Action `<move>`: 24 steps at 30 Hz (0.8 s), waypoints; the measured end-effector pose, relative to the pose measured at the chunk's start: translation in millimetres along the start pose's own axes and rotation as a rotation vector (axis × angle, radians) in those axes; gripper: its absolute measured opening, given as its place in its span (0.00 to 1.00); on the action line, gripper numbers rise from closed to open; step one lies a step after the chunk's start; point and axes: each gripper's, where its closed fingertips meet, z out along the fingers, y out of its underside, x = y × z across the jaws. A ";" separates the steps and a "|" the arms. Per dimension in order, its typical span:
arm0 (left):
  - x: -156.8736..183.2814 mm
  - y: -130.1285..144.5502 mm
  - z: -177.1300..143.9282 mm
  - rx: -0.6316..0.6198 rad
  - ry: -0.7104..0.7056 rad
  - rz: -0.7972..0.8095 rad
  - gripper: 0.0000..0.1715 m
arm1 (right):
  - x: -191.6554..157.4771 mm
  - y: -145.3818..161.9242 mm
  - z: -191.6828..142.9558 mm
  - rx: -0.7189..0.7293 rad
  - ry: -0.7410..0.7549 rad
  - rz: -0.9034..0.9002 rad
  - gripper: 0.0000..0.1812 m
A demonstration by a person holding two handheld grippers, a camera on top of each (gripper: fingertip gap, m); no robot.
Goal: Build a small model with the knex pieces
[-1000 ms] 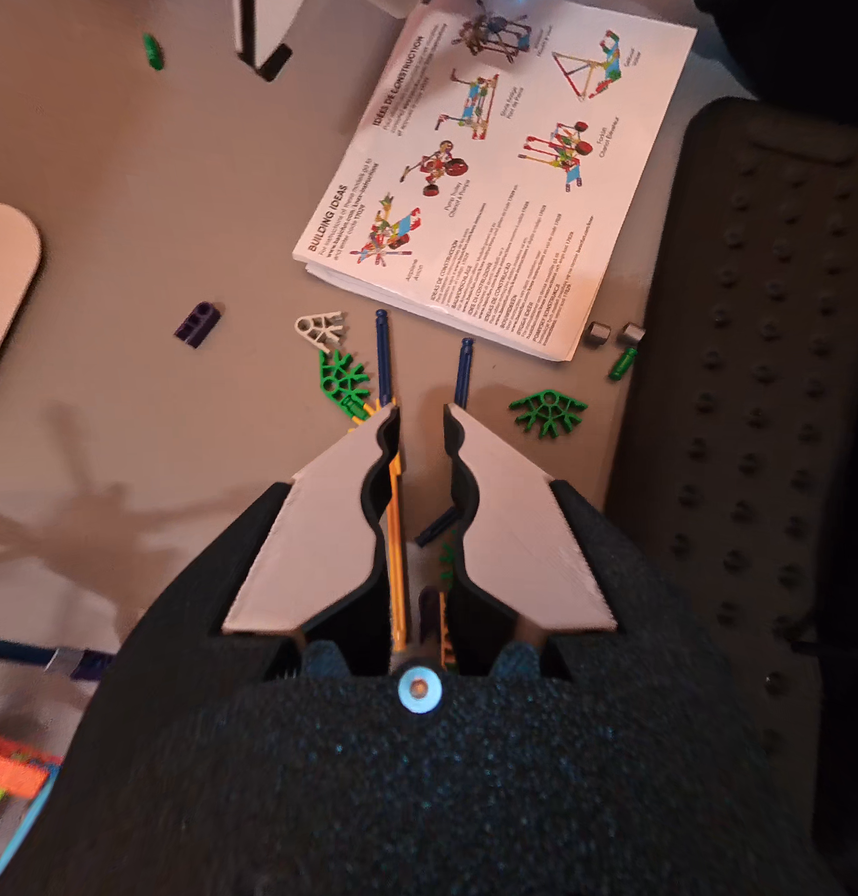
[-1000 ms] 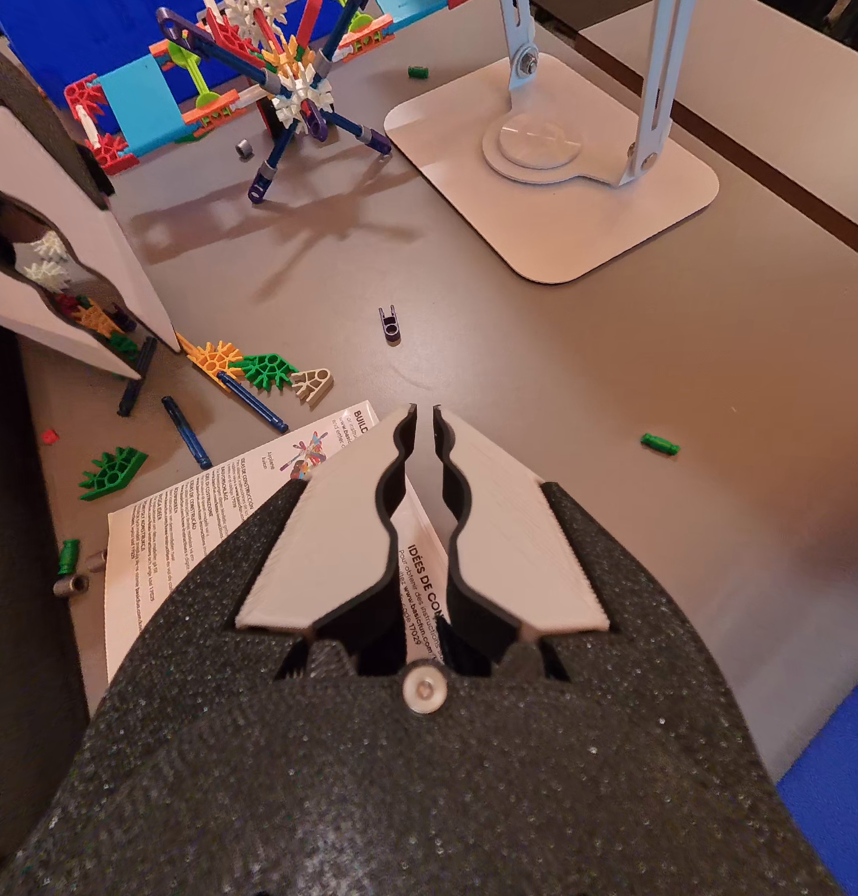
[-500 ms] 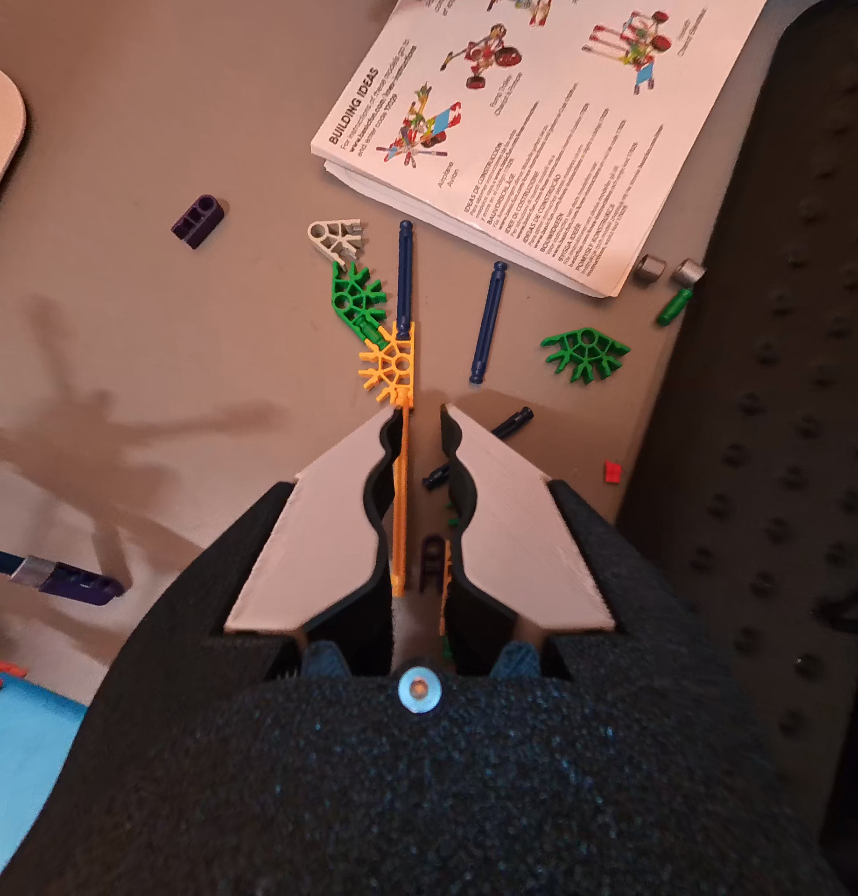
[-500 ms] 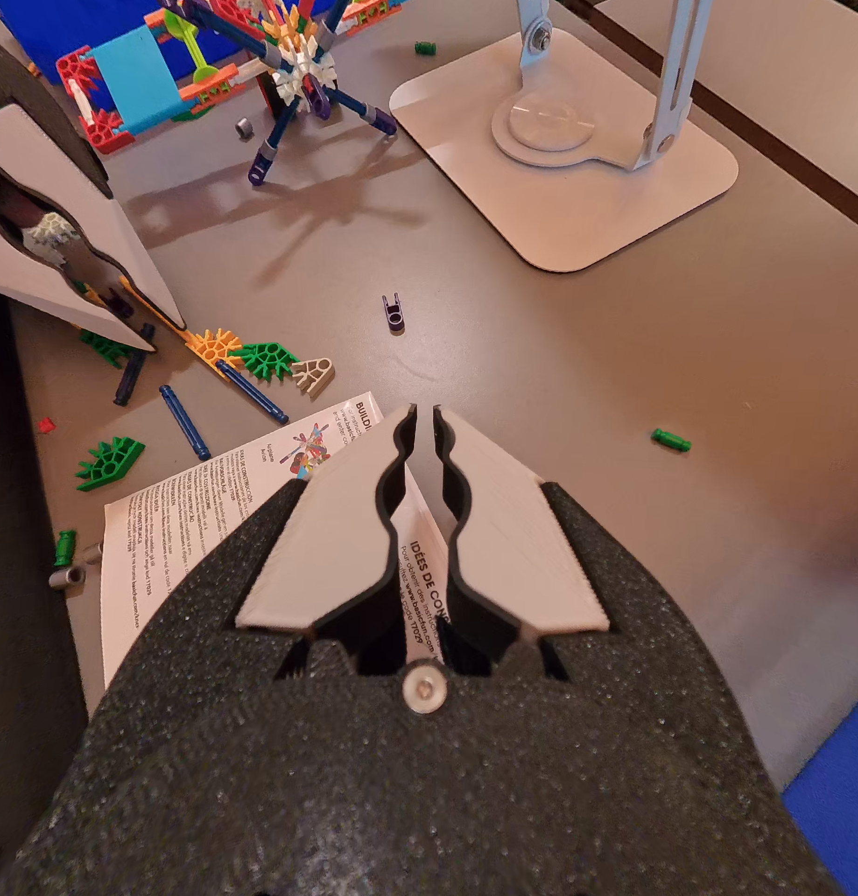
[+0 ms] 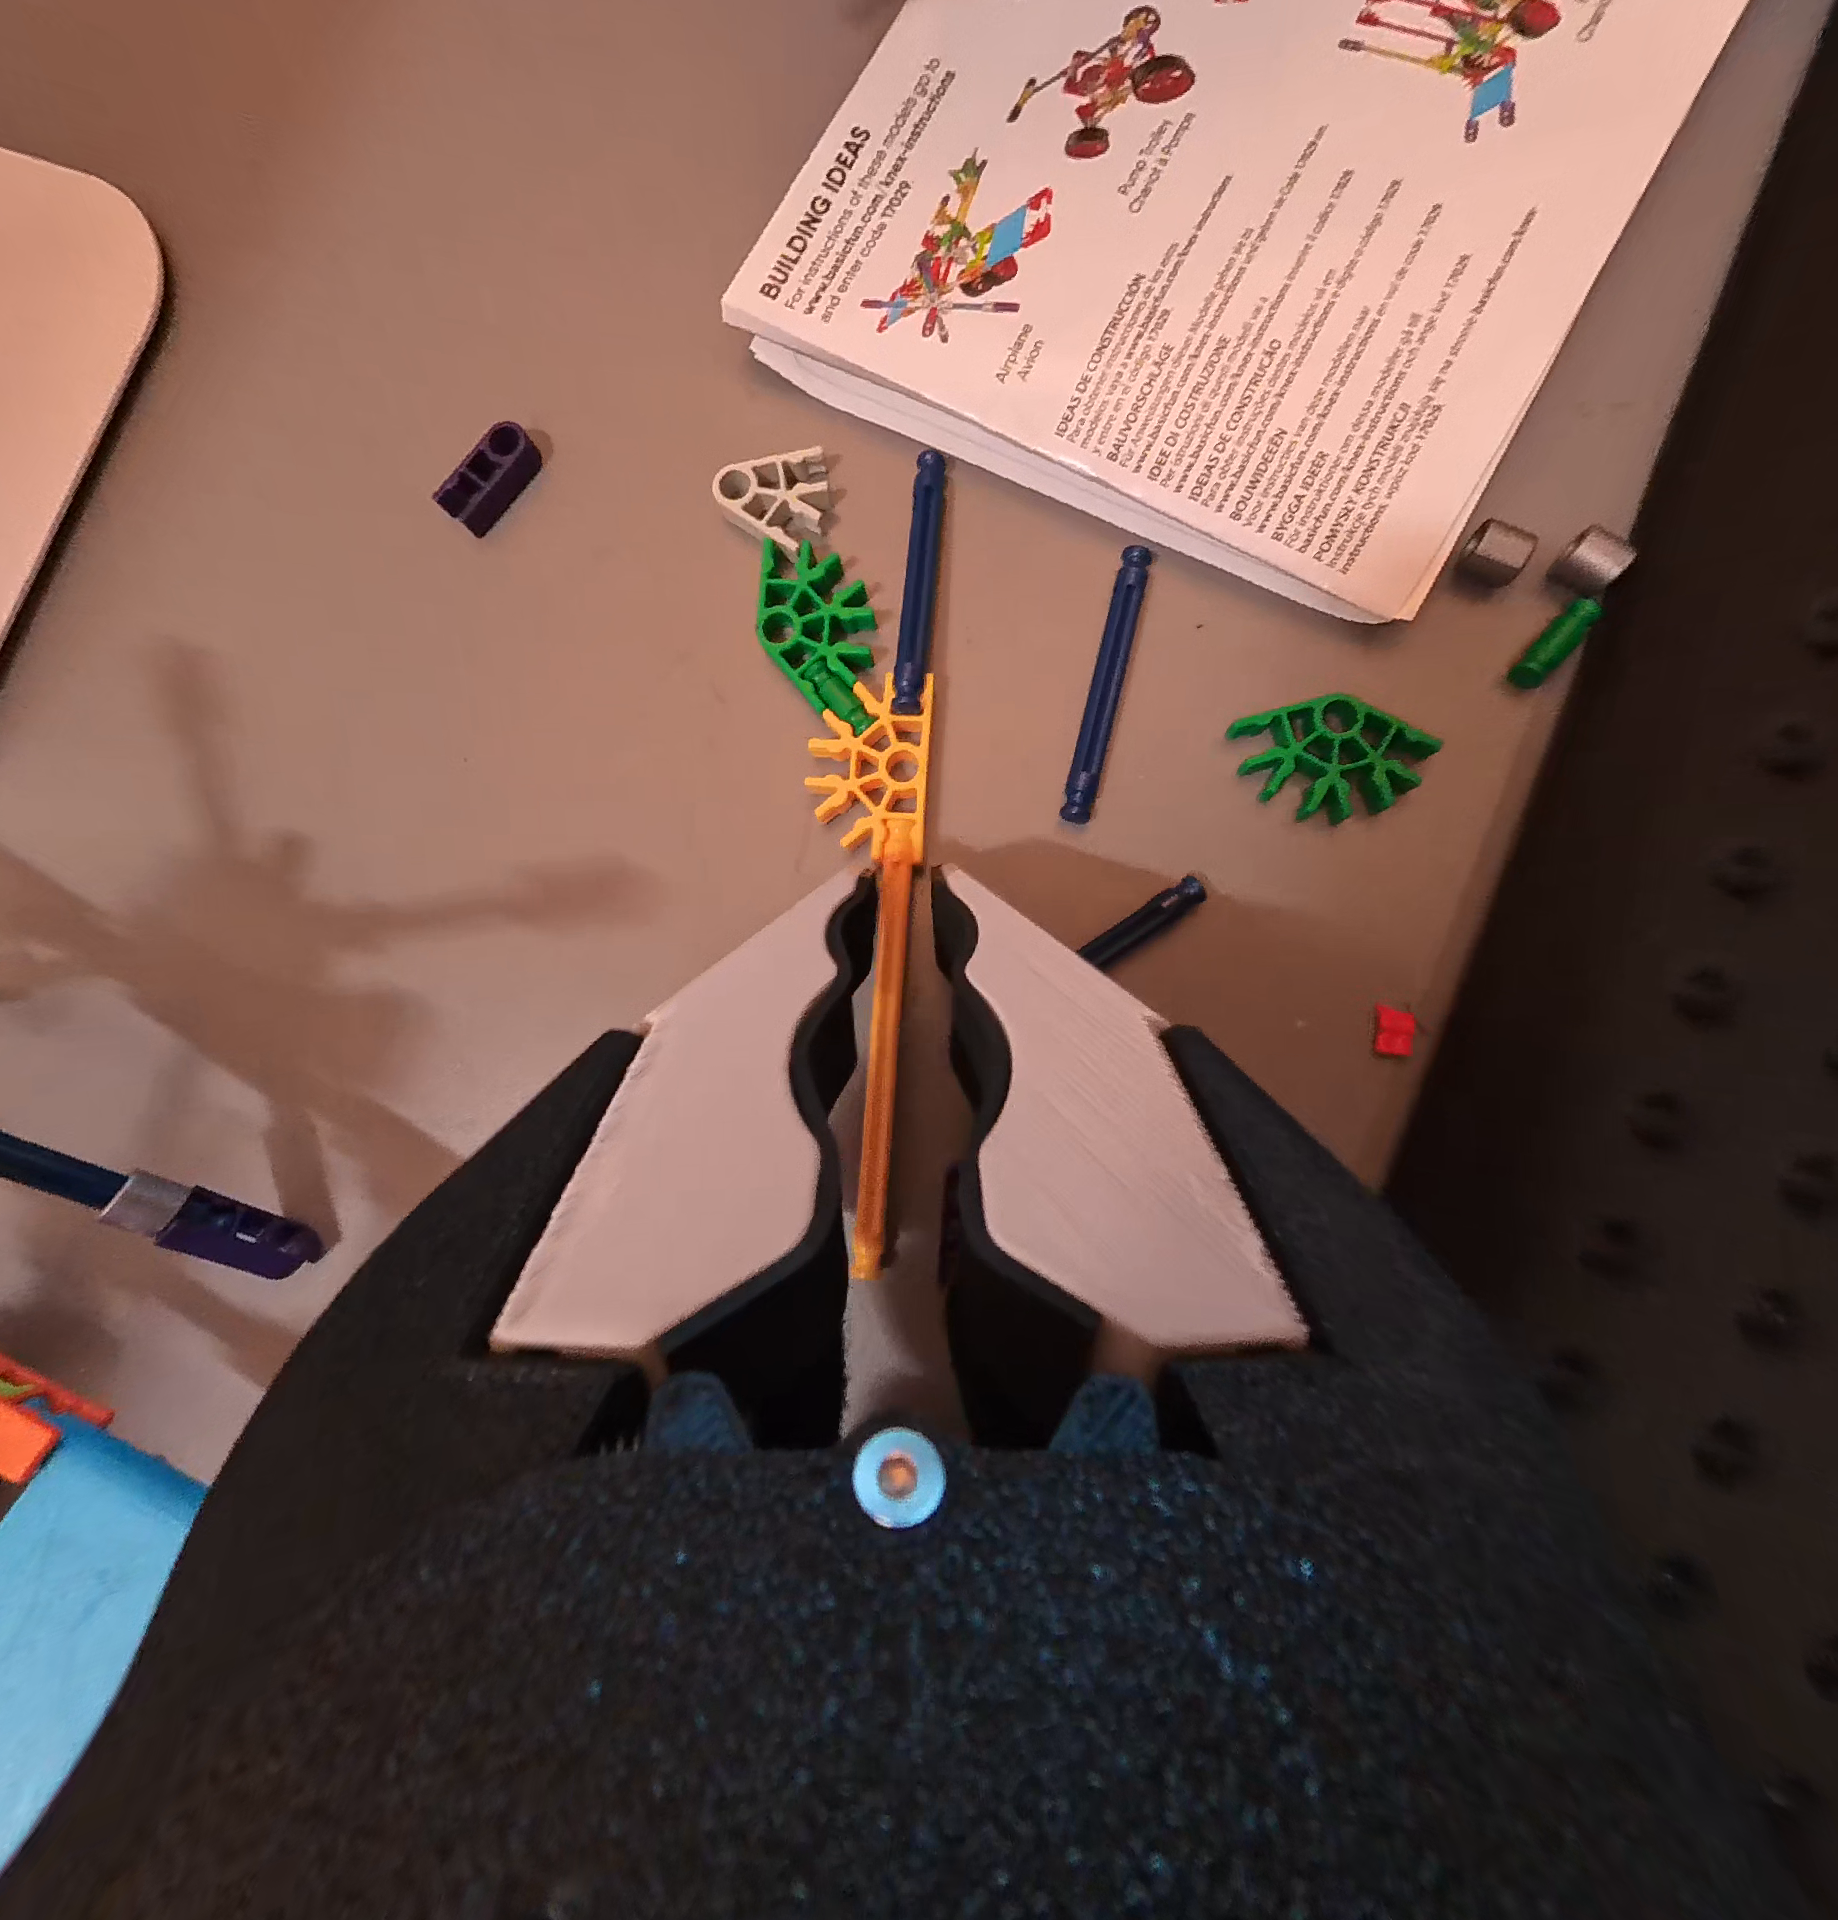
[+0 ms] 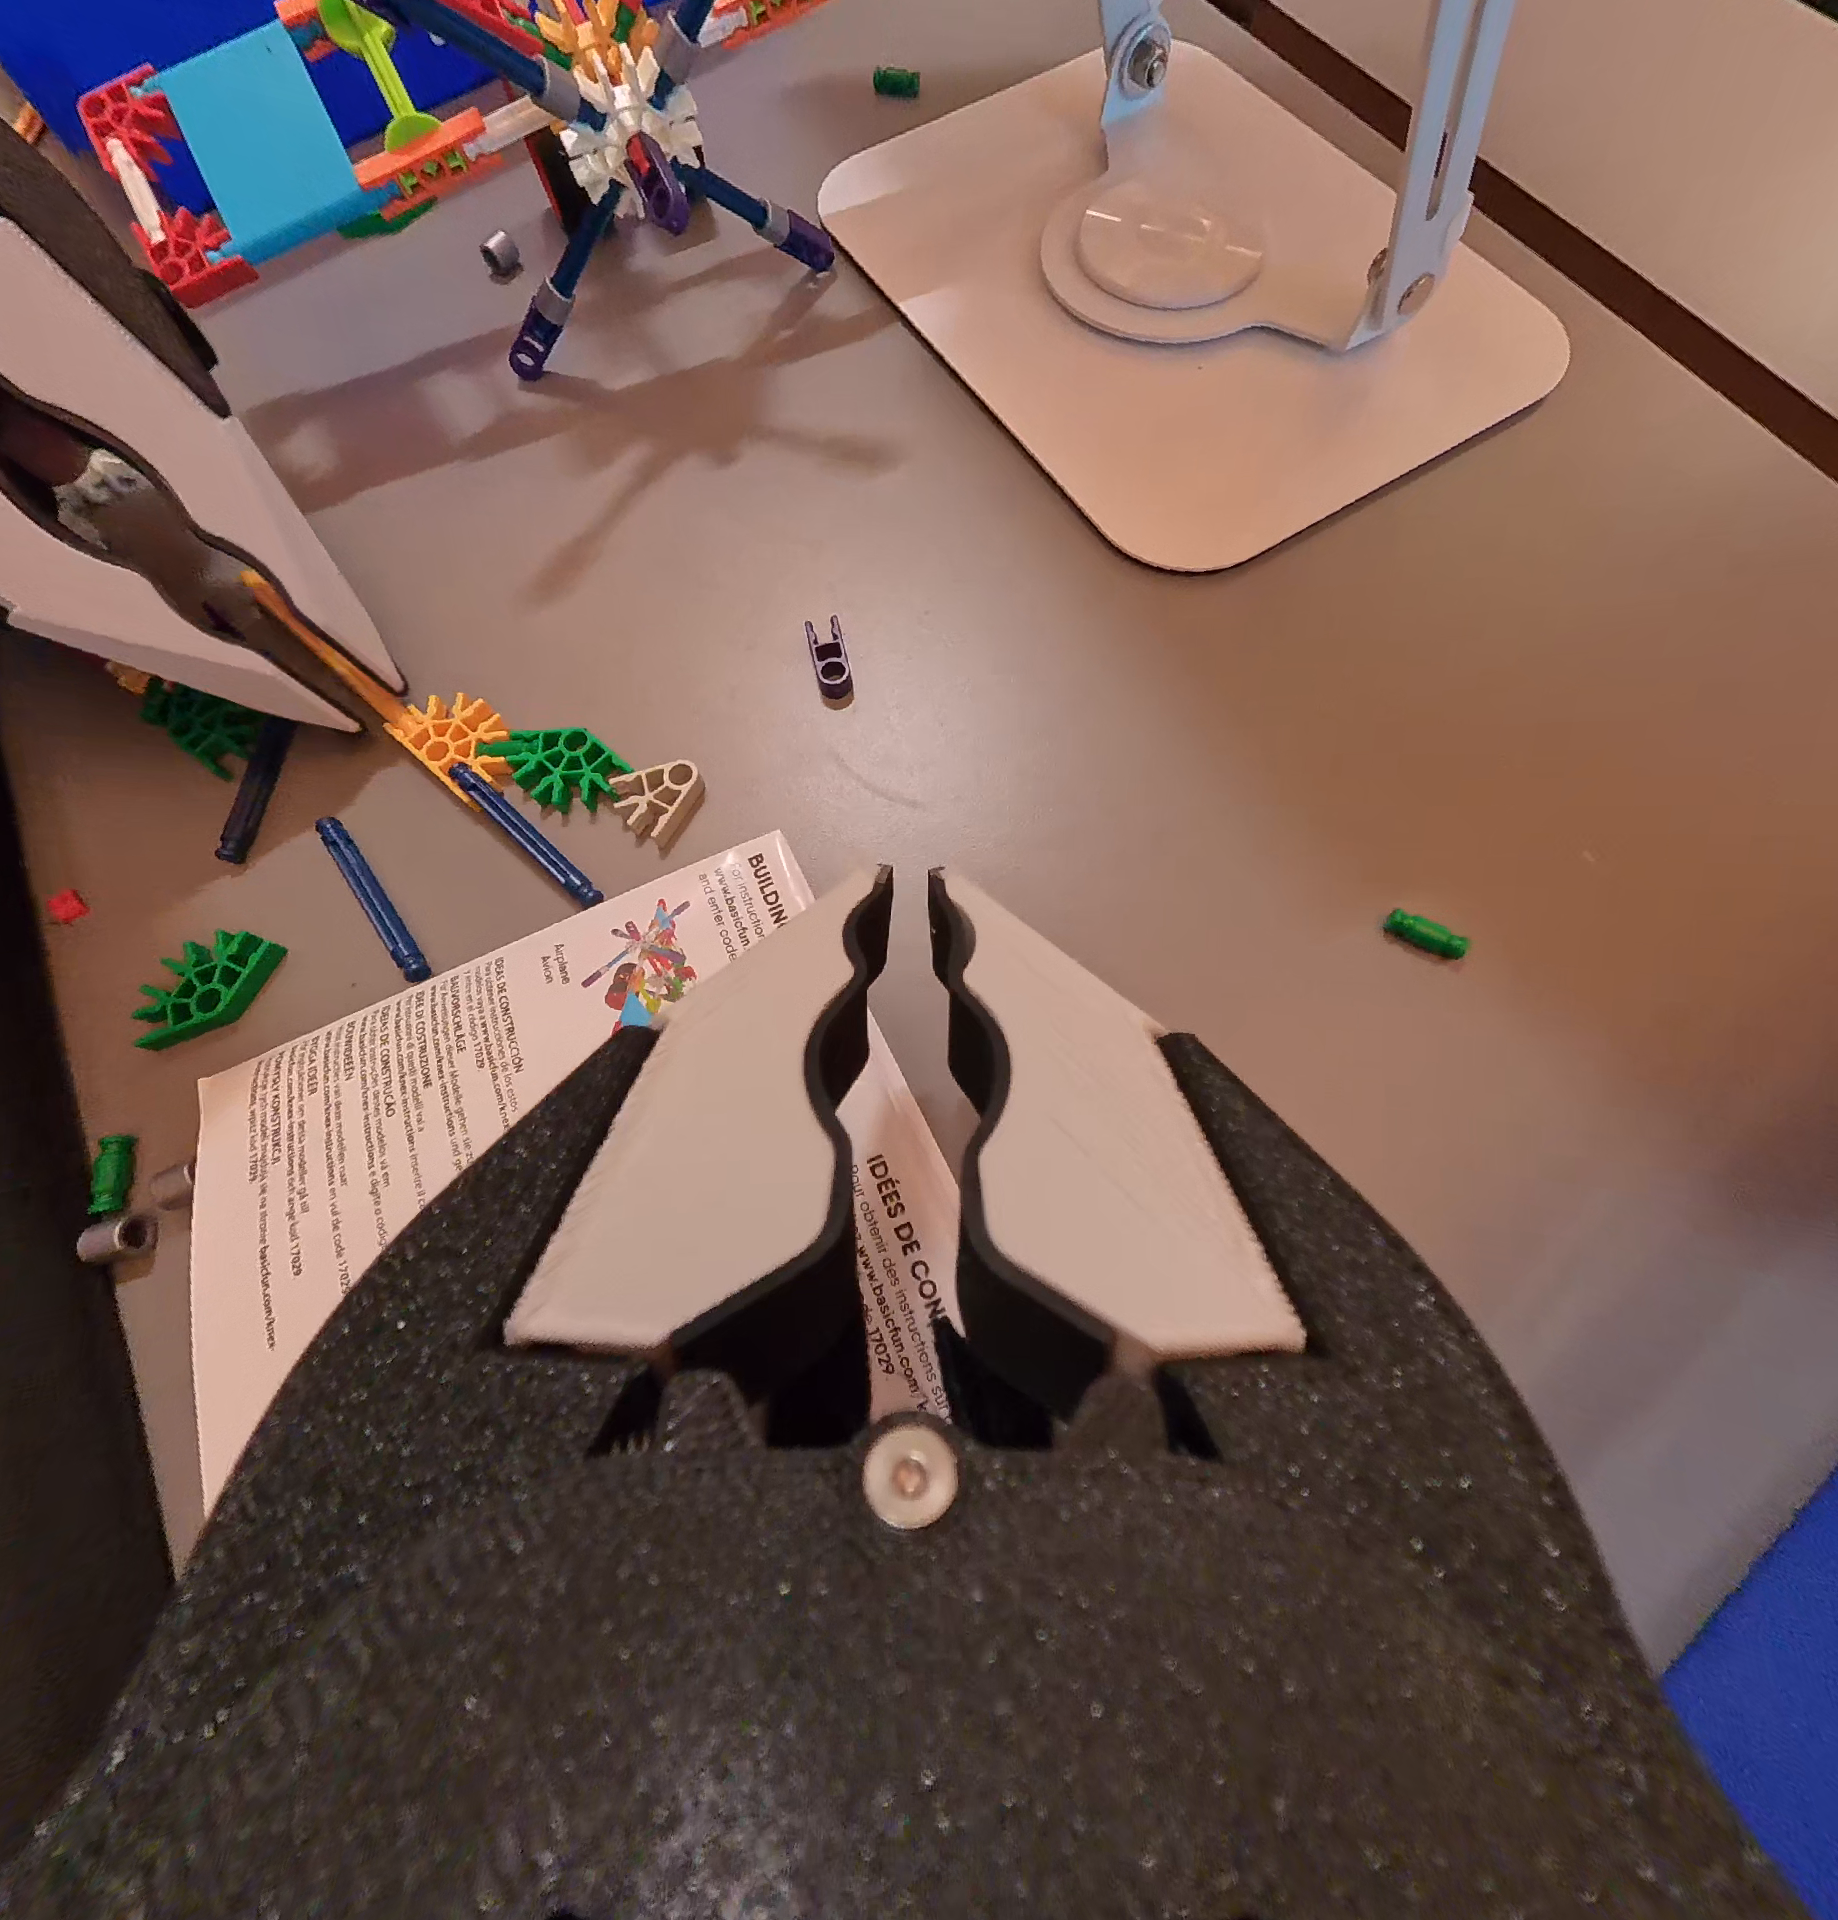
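A grey table [image 5: 375, 312] strewn with small plastic construction-toy pieces, seen from two hand-held grippers. The left gripper [image 5: 896, 883] reaches low over the table, its jaws drawn close on either side of an orange rod [image 5: 879, 1060]; whether they actually pinch it cannot be told. The rod's long axis runs straight along the fingers, pointing away from the camera, and its far end plugs into an orange connector [image 5: 879, 764] just past the fingertips. A blue rod [image 5: 920, 571] continues the same line beyond the connector, and a green connector [image 5: 811, 618] and a grey connector [image 5: 775, 494] lie just to its left. A second blue rod [image 5: 1107, 681] and a fan-shaped green piece [image 5: 1330, 753] lie to the right, near a booklet [image 5: 1258, 260]. The right gripper [image 6: 907, 883] hovers above that booklet, jaws slightly apart and empty, well away from the orange rod. Farther back stand a colourful model [image 6: 603, 135] and a white stand base [image 6: 1206, 364].
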 end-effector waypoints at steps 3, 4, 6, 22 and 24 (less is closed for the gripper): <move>-3.4 1.6 0.4 0.000 -0.016 -0.004 0.06 | -0.5 0.3 0.5 -0.002 -0.001 -0.003 0.04; -3.9 3.1 1.0 -0.007 -0.020 -0.002 0.06 | -0.4 0.3 0.6 -0.002 0.000 -0.003 0.04; -4.3 4.5 2.5 -0.010 -0.020 -0.006 0.06 | 0.1 0.6 0.4 -0.003 0.001 -0.002 0.04; -8.4 5.8 1.4 -0.013 -0.057 0.019 0.05 | 1.9 3.8 2.0 -0.016 0.006 -0.002 0.04; -9.2 5.7 1.4 -0.013 -0.065 0.020 0.05 | 2.5 3.7 1.5 -0.015 0.008 -0.002 0.04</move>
